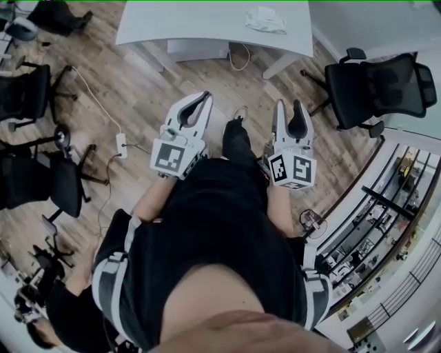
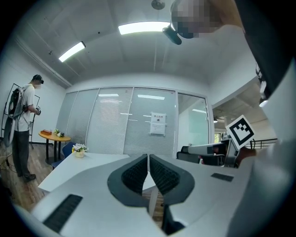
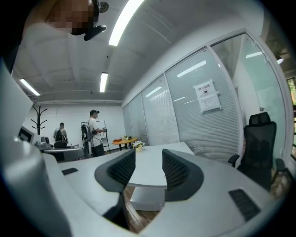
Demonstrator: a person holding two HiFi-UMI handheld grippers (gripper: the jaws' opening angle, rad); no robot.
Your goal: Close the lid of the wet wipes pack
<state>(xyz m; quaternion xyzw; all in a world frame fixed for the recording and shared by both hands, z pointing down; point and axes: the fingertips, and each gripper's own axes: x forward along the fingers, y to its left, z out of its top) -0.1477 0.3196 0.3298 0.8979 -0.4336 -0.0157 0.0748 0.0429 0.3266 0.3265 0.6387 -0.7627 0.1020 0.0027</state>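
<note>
Wood-floored office, white table (image 1: 193, 21) ahead. Probable wet wipes pack (image 1: 265, 19) near its right end, well apart from both grippers. Left gripper (image 1: 202, 98) closed, empty; right gripper (image 1: 290, 105) parted, empty. Approach step, seemingly; next, reaching the pack's lid.

The white wet wipes pack (image 1: 265, 19) lies on the pale table (image 1: 172, 21).

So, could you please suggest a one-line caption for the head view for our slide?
Person holds left gripper shut and right gripper open, short of the white table bearing a white pack.
</note>
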